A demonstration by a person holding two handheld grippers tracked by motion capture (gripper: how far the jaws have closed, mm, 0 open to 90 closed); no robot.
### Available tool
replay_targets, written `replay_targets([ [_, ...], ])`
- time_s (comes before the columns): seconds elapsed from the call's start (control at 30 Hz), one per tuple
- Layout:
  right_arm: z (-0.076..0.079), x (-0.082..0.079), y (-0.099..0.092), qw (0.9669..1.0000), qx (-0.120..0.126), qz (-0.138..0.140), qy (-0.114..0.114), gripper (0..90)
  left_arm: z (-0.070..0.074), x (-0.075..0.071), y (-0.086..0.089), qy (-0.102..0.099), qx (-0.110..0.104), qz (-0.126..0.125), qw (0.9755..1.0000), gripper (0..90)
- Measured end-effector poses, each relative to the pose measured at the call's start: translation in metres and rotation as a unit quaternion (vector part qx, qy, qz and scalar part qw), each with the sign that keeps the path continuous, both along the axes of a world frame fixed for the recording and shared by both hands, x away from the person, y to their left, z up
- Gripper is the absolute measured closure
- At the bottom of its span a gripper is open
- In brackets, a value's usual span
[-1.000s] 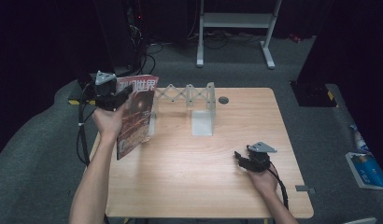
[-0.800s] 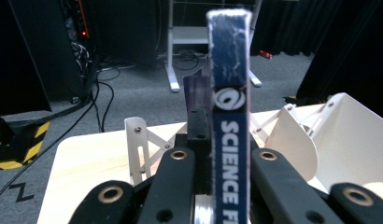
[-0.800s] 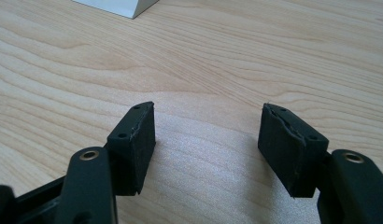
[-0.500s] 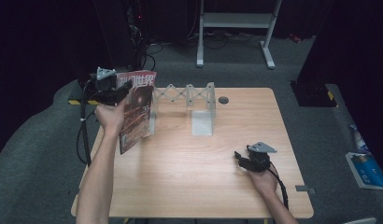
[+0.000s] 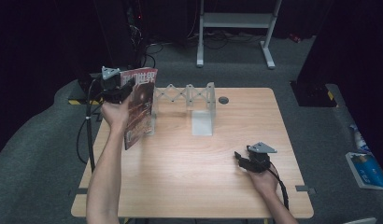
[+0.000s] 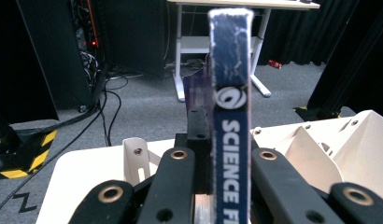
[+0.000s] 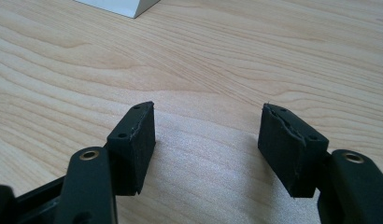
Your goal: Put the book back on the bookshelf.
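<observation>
left gripper [image 5: 118, 88]: fingers clamped on magazine [image 5: 139, 105] | right gripper [image 7: 206, 140]: fingers spread, empty

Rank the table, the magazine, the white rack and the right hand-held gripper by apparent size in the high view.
1. table
2. magazine
3. white rack, similar in area to the magazine, so unsure
4. right hand-held gripper

"SCIENCE" on the magazine's spine [image 6: 230, 140]
</observation>
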State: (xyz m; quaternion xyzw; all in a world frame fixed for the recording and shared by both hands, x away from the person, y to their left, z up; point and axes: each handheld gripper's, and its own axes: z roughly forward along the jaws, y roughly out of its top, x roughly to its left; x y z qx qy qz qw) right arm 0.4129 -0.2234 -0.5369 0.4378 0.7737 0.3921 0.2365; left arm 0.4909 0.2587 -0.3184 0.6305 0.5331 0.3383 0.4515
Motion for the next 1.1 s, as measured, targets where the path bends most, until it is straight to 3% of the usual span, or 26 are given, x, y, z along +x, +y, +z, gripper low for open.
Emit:
replay_targets([
  [0.47,0.000,0.000,0.000,1.0000,0.000,0.000,-0.001,36.7,-0.008,0.006,-0.009,-0.026,0.004,-0.011,0.9996,83.8],
  [0.6,0.000,0.000,0.000,1.0000,0.000,0.000,0.000,36.7,-0.013,0.005,-0.008,-0.034,-0.006,-0.015,0.9993,83.7],
  [0.93,0.000,0.000,0.000,1.0000,0.000,0.001,-0.001,36.7,-0.014,0.001,-0.011,0.008,0.042,-0.029,0.9987,81.4],
  [1.1,0.000,0.000,0.000,1.0000,-0.001,0.001,-0.001,36.7,-0.013,0.002,-0.012,0.026,0.047,-0.028,0.9981,81.9],
])
